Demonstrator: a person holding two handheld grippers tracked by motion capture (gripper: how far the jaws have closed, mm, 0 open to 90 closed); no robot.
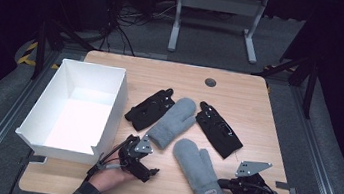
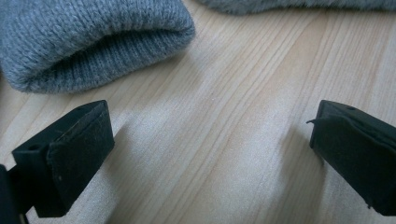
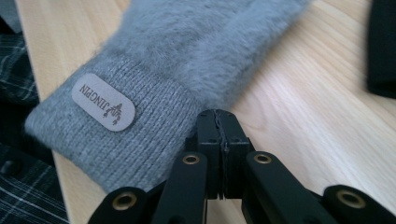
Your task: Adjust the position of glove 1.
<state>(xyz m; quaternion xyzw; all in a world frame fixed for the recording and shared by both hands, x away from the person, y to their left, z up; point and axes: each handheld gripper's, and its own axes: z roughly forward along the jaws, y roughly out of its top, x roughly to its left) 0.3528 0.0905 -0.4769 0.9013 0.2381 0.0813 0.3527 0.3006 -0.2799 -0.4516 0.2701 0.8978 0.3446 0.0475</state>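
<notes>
Two grey mittens lie on the wooden table (image 1: 241,91). The far mitten (image 1: 173,121) is angled toward the box, and its knitted cuff (image 2: 88,42) lies just beyond my left gripper (image 1: 147,160). That left gripper (image 2: 210,149) stands open over bare wood. The near mitten (image 1: 198,173) points its cuff at the front edge. In the right gripper view this mitten (image 3: 154,93) bears a grey label (image 3: 103,101). My right gripper (image 1: 223,183) is at the cuff's right side. The right gripper (image 3: 217,116) has its jaws pressed together, and I see no fabric between them.
A white open box (image 1: 60,147) stands at the table's left. Two black gloves (image 1: 151,108) (image 1: 218,129) lie behind the mittens, one on each side. A dark round grommet (image 1: 211,82) sits near the far edge. A plaid sleeve (image 3: 18,186) is beside the near mitten's cuff.
</notes>
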